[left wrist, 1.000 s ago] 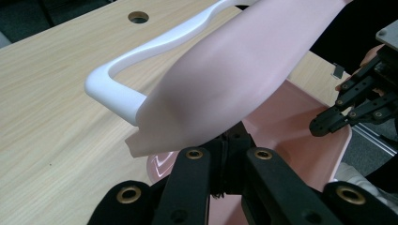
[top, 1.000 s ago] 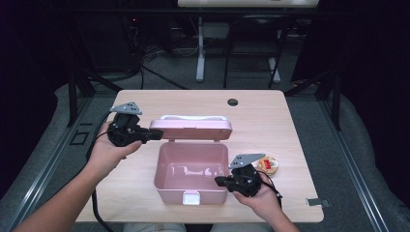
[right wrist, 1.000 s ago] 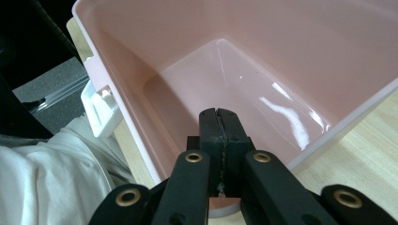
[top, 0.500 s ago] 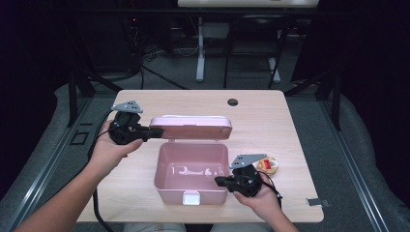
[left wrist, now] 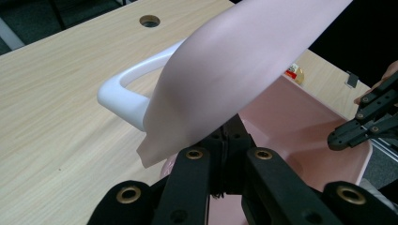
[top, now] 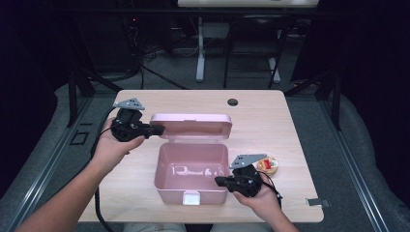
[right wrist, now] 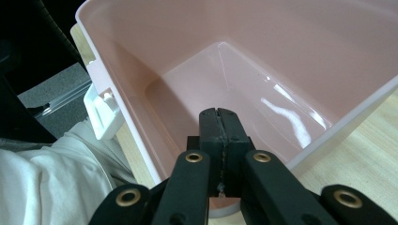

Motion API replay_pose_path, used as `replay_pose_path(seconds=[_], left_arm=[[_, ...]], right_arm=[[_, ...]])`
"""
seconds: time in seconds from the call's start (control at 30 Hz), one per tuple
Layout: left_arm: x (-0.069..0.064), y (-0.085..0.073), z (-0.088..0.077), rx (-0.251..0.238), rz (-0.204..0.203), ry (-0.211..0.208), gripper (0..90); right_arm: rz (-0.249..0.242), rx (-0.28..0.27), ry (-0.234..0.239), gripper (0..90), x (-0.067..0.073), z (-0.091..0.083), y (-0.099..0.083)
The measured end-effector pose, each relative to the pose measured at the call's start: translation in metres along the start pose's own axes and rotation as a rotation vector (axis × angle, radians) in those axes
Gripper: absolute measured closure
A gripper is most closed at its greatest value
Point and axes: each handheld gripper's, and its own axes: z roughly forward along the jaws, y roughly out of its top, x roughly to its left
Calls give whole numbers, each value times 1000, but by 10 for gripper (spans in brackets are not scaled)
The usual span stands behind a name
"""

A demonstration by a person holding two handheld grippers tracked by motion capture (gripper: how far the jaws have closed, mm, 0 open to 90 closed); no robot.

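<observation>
Lid-opening step: left gripper closed against pink box lid's left end, right gripper closed, bracing box's right wall; next, a steady push back.

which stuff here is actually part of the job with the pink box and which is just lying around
Part of the job:
- pink box, open and empty
- its lid, raised, with the shut left gripper at its left end
- white handle on the lid
- right gripper, shut, at the box's right front rim

Just lying about:
- small round packet right of the box
- hole in the table
</observation>
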Motion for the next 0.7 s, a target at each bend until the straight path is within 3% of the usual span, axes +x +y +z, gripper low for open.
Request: replay_pose_path(seconds=[0.7], left_arm=[[11,0,6,-3,-32,25,899]], right_arm=[[3,0,-4,900,1,0,0]])
